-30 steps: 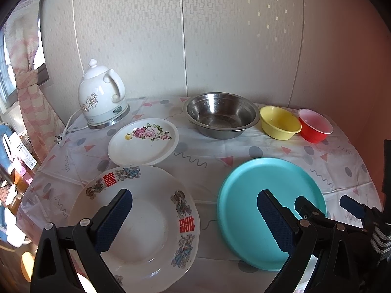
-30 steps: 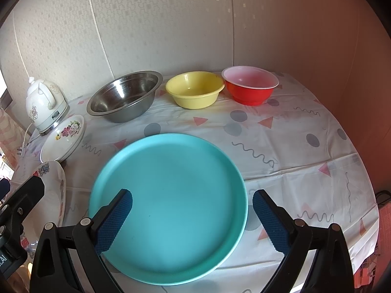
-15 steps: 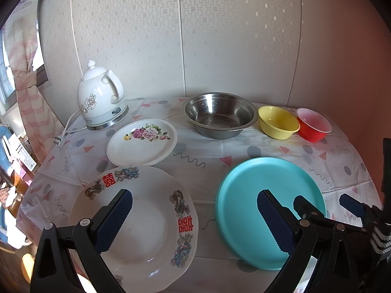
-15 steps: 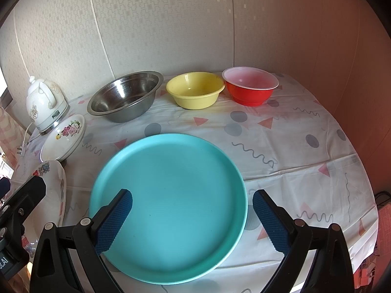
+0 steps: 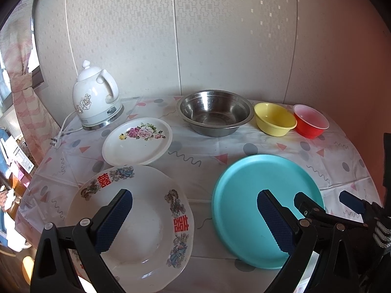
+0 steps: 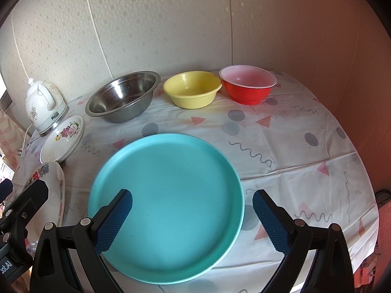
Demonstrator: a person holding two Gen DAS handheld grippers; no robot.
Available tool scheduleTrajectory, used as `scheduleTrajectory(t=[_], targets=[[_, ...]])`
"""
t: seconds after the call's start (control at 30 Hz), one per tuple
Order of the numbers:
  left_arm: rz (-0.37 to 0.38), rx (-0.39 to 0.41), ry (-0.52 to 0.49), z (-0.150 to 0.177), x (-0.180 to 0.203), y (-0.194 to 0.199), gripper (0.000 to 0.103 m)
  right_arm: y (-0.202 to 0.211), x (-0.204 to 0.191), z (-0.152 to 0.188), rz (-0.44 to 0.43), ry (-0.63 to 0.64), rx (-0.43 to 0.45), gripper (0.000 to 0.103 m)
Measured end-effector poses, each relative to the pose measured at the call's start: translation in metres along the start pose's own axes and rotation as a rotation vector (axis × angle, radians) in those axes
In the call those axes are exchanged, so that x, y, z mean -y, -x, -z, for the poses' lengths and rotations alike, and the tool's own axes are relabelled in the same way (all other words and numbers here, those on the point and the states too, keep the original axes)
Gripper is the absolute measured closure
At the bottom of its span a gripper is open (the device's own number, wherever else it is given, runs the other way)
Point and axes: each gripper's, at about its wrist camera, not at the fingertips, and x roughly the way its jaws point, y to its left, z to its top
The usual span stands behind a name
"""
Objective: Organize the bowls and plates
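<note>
A teal plate (image 6: 168, 195) lies at the table's front centre; it also shows in the left wrist view (image 5: 246, 195). A large white patterned plate (image 5: 146, 222) lies front left, with a smaller white flowered plate (image 5: 136, 144) behind it. A steel bowl (image 5: 215, 114), a yellow bowl (image 5: 275, 119) and a red bowl (image 5: 310, 120) stand in a row at the back. My left gripper (image 5: 194, 204) is open and empty above the gap between the two front plates. My right gripper (image 6: 193, 204) is open and empty above the teal plate.
A white electric kettle (image 5: 96, 97) stands at the back left, its cord and plug (image 5: 55, 142) lying near the table's left edge. The table (image 6: 293, 146) has a patterned cloth and sits against wallpapered walls at the back and right.
Both grippers stay nearly still; the left view has drifted very slightly. Nothing on the table has moved.
</note>
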Motion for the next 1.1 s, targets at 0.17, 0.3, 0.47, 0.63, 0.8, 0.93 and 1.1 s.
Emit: scheduleTrajectory(t=[0.17, 0.3, 0.47, 0.63, 0.8, 0.93, 1.1], targets=[[0.035, -0.023, -0.012, 0.0, 0.004, -0.006, 0.0, -0.002, 0.006, 0.0, 0.008, -0.015, -0.011, 0.002], [0.15, -0.095, -0.031, -0.007, 0.007, -0.018, 0.0, -0.006, 0.015, -0.004, -0.018, -0.041, -0.042, 0.009], [0.211, -0.154, -0.057, -0.025, 0.012, -0.038, 0.004, -0.011, 0.041, 0.001, -0.011, -0.091, -0.091, 0.035], [0.237, -0.188, -0.061, -0.036, 0.006, -0.054, 0.015, -0.018, 0.063, 0.012, 0.007, -0.12, -0.132, 0.051], [0.274, -0.251, -0.073, -0.038, 0.002, -0.071, 0.037, -0.023, 0.067, 0.013, -0.006, -0.119, -0.157, 0.069], [0.284, -0.29, -0.115, -0.036, 0.008, -0.083, 0.056, -0.029, 0.059, 0.012, -0.039, -0.081, -0.171, 0.072], [0.261, -0.342, -0.195, -0.031, 0.021, -0.1, 0.065, -0.037, 0.052, 0.016, -0.062, -0.051, -0.2, 0.073]])
